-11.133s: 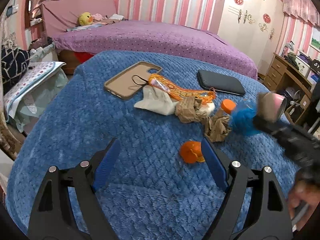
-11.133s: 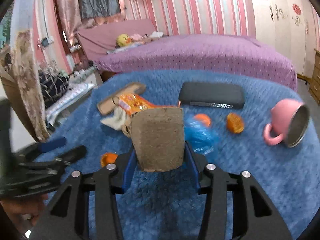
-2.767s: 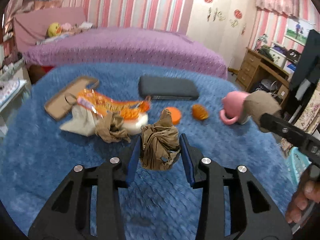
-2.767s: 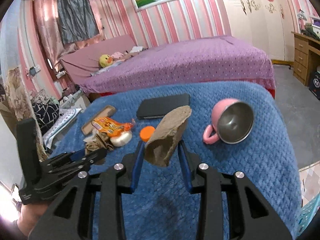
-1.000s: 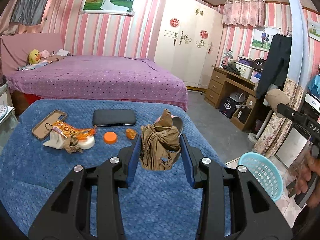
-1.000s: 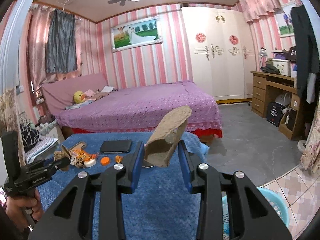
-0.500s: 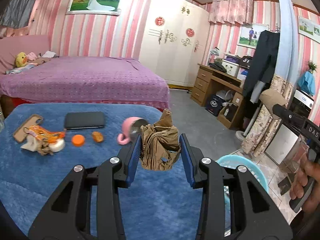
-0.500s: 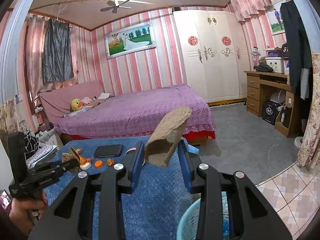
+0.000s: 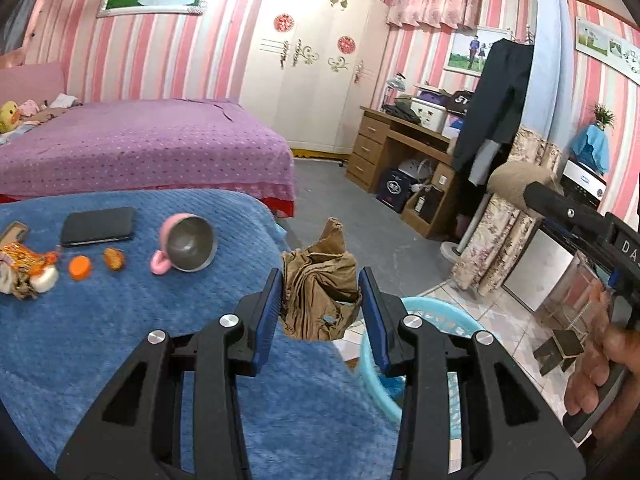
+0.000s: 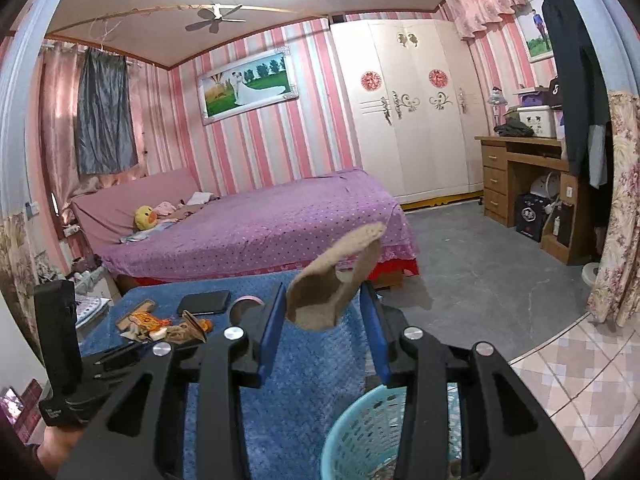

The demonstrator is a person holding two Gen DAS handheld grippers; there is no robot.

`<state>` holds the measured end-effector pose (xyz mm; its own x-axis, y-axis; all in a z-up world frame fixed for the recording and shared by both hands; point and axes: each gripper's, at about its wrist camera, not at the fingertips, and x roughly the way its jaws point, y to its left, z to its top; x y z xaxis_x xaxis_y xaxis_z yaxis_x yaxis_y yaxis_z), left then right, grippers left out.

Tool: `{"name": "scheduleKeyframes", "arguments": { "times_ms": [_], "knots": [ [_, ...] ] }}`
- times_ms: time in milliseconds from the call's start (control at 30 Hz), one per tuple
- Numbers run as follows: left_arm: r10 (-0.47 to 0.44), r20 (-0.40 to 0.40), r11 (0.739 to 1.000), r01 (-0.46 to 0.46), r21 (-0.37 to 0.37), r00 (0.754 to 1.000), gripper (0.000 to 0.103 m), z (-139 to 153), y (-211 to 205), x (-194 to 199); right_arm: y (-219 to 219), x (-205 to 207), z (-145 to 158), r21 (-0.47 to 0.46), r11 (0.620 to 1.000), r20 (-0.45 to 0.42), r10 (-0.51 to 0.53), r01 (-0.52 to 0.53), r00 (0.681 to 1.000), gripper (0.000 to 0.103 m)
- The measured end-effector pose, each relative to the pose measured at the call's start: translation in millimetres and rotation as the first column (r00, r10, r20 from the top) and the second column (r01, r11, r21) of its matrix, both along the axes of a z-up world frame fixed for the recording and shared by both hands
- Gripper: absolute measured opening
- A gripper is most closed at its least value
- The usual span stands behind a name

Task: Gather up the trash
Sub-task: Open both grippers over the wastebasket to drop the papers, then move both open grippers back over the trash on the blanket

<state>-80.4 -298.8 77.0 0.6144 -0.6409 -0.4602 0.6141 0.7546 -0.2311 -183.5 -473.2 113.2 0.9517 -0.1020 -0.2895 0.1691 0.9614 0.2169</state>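
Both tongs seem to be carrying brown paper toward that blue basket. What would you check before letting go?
1. Left tongs gripping crumpled brown paper: ok.
2. Right tongs gripping flattened paper bag: ok.
3. Blue basket within sight of both: ok.
4. Left paper directly above the basket: not ok; it hangs over the blanket's edge.
5. Right bag directly above the basket: cannot tell.
6. Room left in the basket: cannot tell.
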Motion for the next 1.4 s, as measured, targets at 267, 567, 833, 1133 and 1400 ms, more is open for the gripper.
{"name": "scheduleKeyframes", "arguments": {
  "times_ms": [267,567,833,1133,1400],
  "knots": [
    [-0.102,-0.046,0.995,0.103,0.016,0.994,0.038,-12.7,-53.9,-7.4,-23.6,-16.0,0.5,0.026,0.98,0.034,-0.199,0.198,0.979,0.083],
    [-0.181,-0.082,0.982,0.185,0.046,0.98,0.052,-27.0,-100.0,-20.0,-37.7,-35.0,3.1,0.084,0.965,0.084,-0.256,0.25,0.963,0.083],
    [-0.158,-0.068,0.986,0.161,0.05,0.985,0.078,-27.3,-91.0,-17.3,-37.8,-29.3,0.6,0.098,0.968,0.081,-0.24,0.232,0.967,0.084],
    [0.043,-0.014,0.995,-0.042,0.088,0.999,0.084,-14.1,19.7,22.8,-0.5,3.0,2.8,0.071,0.989,0.069,-0.135,0.13,0.988,0.087],
    [0.251,0.045,0.964,-0.254,0.081,0.967,0.089,0.6,141.1,57.3,82.0,61.5,-8.1,-0.003,1.0,-0.003,0.011,-0.011,1.0,0.093]
  ]
}}
